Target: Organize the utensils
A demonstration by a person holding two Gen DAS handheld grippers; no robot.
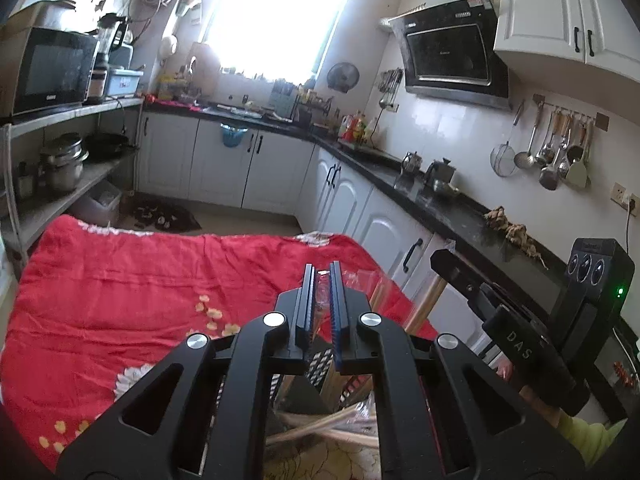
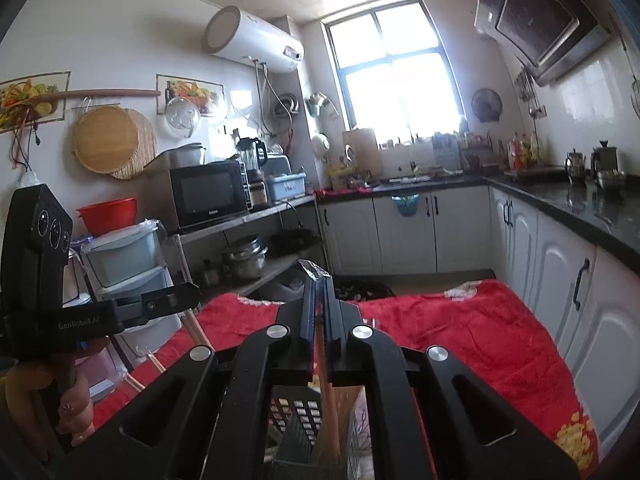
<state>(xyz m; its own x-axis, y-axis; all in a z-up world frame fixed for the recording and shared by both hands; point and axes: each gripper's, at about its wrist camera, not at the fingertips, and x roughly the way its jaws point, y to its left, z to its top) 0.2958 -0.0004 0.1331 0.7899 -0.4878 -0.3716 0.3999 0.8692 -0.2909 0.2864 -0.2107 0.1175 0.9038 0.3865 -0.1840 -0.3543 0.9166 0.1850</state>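
Note:
A black perforated utensil holder [image 1: 320,364] [image 2: 304,416] stands on the red flowered cloth [image 1: 140,280] right under both grippers. Wooden chopsticks in clear plastic wrap [image 1: 344,420] lie in and around it. My left gripper [image 1: 322,270] is shut on a strip of the clear wrapper, held above the holder. My right gripper [image 2: 316,278] is shut on a wooden chopstick [image 2: 330,396] that runs down into the holder, with wrapper sticking out past the fingertips. Each gripper shows at the edge of the other's view [image 1: 440,258] [image 2: 188,292], with more chopsticks [image 1: 428,300] [image 2: 196,332] beneath.
A black counter [image 1: 440,208] with kettles over white cabinets runs along the right. Ladles and a strainer hang on the wall [image 1: 560,148]. A shelf with a microwave [image 1: 52,68] and pots stands at the left. A hand [image 2: 76,408] holds the left gripper's handle.

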